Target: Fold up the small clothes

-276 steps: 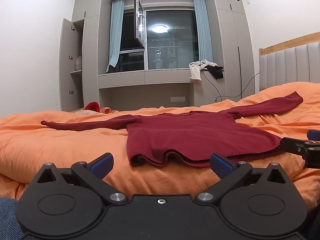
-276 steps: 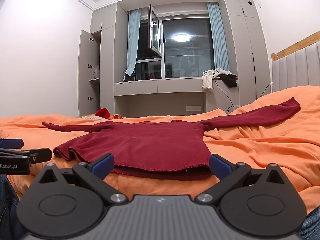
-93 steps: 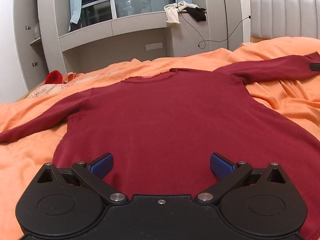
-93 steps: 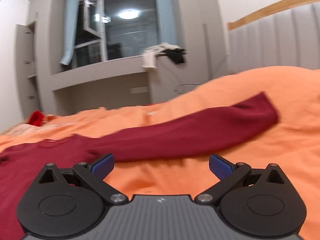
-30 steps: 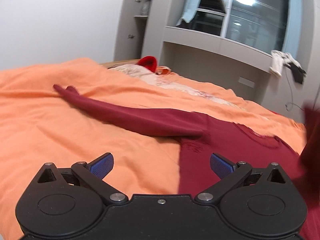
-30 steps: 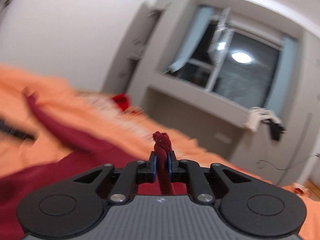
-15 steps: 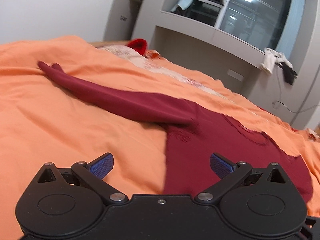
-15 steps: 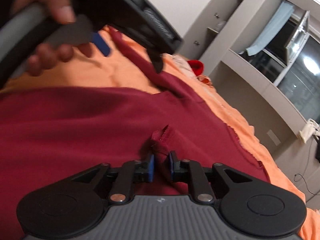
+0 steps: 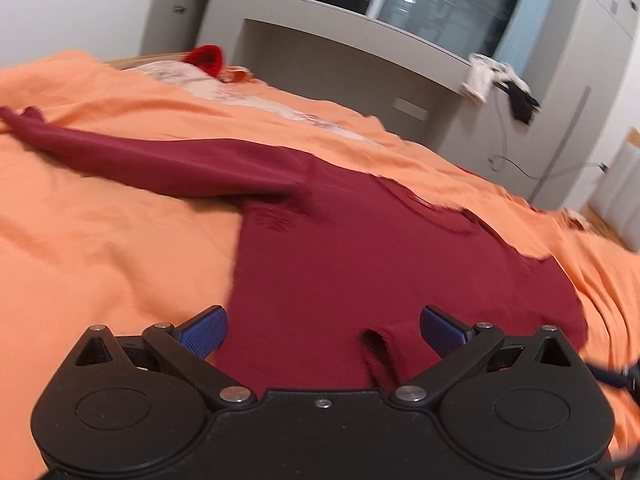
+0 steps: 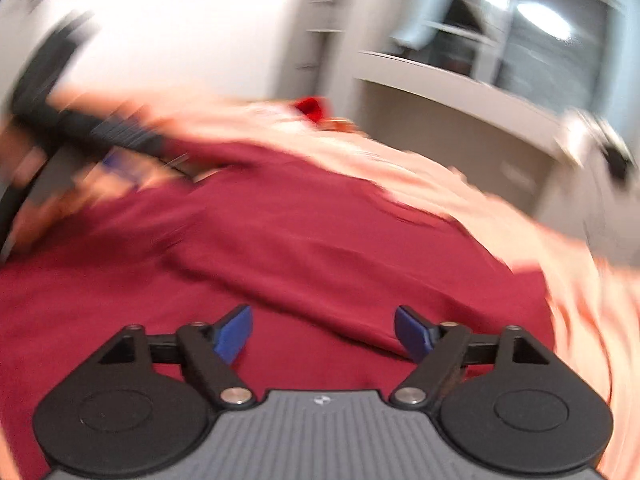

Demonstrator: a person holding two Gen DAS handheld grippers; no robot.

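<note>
**Sweater Flat on Bed, Both Grippers Wide**

Left wrist view, left to right. The orange bed cover (image 9: 100, 248) fills the left side. One sleeve (image 9: 152, 160) of the dark red sweater (image 9: 360, 256) runs from the far left edge across the cover to the shoulder, lying flat and extended. The sweater body occupies the centre, spread on the cover with the neckline (image 9: 432, 208) toward the window wall. The left gripper (image 9: 322, 330) hangs low over the body with its jaws spread wide and nothing between the blue pads (image 9: 204, 330). Just inside the right pad, a sleeve cuff (image 9: 380, 354) rests on the body (the other sleeve is folded inward across the front). Beyond the bed, a red item (image 9: 206, 58) lies at the far left edge, and white and black garments (image 9: 496, 80) hang off a grey ledge at upper right.

Right wrist view, left to right (heavily blurred). The left gripper (image 10: 116, 148) and the hand (image 10: 24, 168) holding it appear at the left edge. The sweater (image 10: 280, 248) fills the centre, with the folded sleeve (image 10: 320, 264) crossing it diagonally. The right gripper (image 10: 323, 334) sits above the cloth; its jaws have just been opening and now stand wide, with no cloth held between them.
</note>
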